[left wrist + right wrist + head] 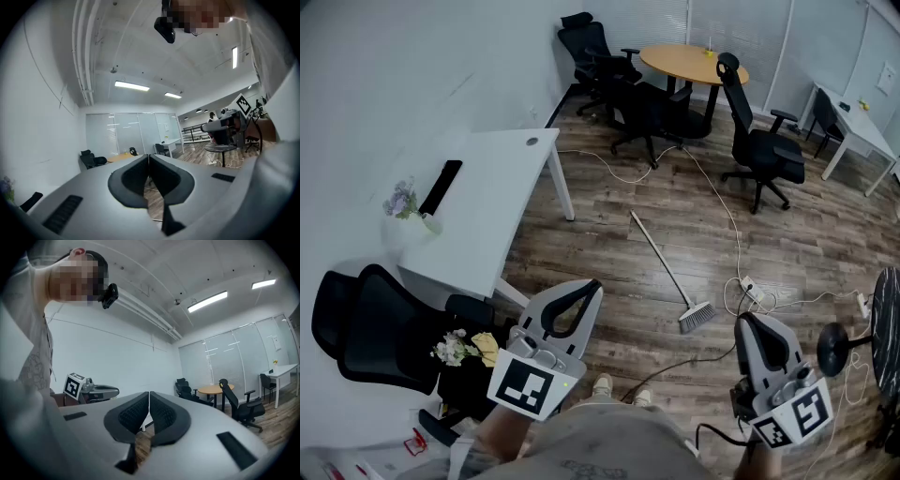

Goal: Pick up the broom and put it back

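Broom (663,265) flat on floor (609,225), untouched. My left gripper (574,292) and right gripper (757,325) held level, jaws closed, empty.

broom (664,267): on floor (609,211) | desk (487,178): left of broom | round table (689,61): behind broom

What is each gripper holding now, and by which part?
Nothing. The left gripper and right gripper have their fingers closed together, empty; the broom lies untouched on the floor.
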`<move>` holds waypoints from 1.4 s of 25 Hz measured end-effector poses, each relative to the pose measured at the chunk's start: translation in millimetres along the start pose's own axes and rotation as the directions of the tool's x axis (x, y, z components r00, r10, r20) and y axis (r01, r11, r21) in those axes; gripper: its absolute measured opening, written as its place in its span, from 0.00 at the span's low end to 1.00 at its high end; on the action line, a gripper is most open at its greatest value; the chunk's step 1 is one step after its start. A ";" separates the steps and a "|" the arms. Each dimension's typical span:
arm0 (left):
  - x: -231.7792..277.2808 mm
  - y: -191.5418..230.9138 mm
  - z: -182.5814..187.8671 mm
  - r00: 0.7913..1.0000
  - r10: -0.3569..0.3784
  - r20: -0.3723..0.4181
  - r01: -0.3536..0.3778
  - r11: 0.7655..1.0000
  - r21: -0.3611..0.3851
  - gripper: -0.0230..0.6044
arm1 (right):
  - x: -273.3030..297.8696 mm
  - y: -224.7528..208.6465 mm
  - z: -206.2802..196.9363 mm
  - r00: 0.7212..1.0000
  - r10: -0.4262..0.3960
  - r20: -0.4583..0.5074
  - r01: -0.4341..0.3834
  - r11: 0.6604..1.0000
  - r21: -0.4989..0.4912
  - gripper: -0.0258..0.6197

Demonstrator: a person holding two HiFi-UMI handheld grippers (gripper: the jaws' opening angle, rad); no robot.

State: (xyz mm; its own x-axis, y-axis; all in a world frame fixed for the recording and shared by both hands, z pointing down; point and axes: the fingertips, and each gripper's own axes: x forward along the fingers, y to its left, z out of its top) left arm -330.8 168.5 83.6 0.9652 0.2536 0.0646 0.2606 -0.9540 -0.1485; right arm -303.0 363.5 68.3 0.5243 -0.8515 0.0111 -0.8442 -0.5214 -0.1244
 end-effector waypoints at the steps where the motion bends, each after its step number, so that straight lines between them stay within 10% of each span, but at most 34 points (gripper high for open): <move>1: 0.9 -1.7 -0.6 1.000 0.002 -0.001 -0.002 1.000 -0.001 0.07 | -1.5 -3.2 0.5 1.000 -0.005 0.007 0.005 1.000 0.009 0.09; 17: 13.9 -42.2 3.2 1.000 0.019 -0.013 -0.019 1.000 -0.008 0.07 | -40.4 -31.7 7.8 0.995 -0.013 0.098 0.009 0.999 0.043 0.09; 20: 16.2 -53.3 3.9 1.000 0.024 -0.010 -0.024 1.000 -0.007 0.07 | -50.2 -40.6 6.7 0.994 -0.019 0.106 0.016 0.999 0.031 0.31; 35: 72.5 -24.2 -21.6 0.999 0.032 0.008 -0.032 0.999 -0.020 0.07 | 0.5 -90.3 -30.0 0.999 -0.003 0.046 0.002 1.000 0.025 0.33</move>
State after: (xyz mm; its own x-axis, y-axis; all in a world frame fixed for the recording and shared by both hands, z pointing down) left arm -267.7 206.5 113.2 0.9731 0.2244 0.0521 0.2294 -0.9645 -0.1309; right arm -229.9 408.5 109.2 0.5315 -0.8464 -0.0347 -0.8401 -0.5215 -0.1492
